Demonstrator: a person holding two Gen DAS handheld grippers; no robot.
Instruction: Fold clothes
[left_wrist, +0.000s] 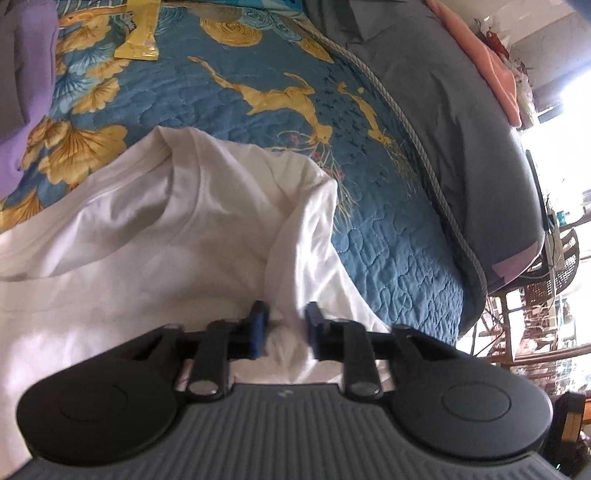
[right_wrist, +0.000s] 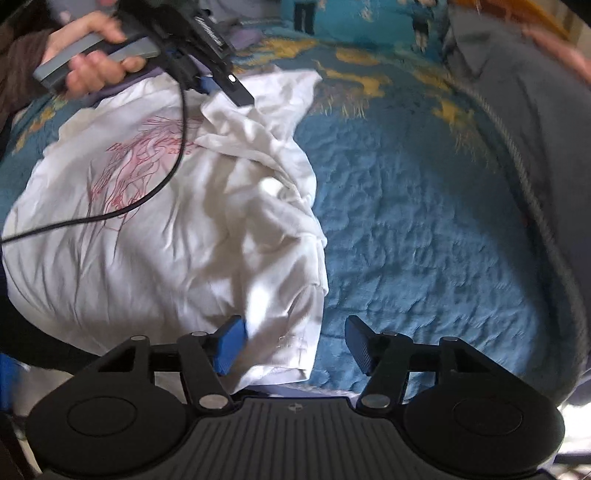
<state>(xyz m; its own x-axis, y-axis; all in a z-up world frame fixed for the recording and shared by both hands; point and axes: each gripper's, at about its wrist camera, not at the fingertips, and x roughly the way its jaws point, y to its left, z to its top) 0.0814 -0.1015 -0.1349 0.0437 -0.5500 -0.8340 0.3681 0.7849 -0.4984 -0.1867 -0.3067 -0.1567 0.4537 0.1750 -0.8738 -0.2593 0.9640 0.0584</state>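
A white T-shirt (left_wrist: 147, 240) lies crumpled on a blue quilt (left_wrist: 388, 240). In the left wrist view my left gripper (left_wrist: 286, 325) is shut on a bunched fold of the shirt, with white cloth pressed between its blue pads. The right wrist view shows the shirt (right_wrist: 166, 240) with a red line print (right_wrist: 140, 166) facing up. There a hand (right_wrist: 92, 55) holds the left gripper (right_wrist: 225, 94) at the shirt's far edge, and the cloth rises to its tips. My right gripper (right_wrist: 295, 343) stands open low over the shirt's near right edge, its left pad over the cloth and its right pad over the quilt.
A grey duvet (left_wrist: 461, 110) with a corded edge runs along the right of the quilt (right_wrist: 424, 221). Purple clothing (left_wrist: 29, 74) and a yellow packet (left_wrist: 138, 37) lie at the far left. A black cable (right_wrist: 110, 218) hangs across the shirt. Furniture stands beyond the bed's right side.
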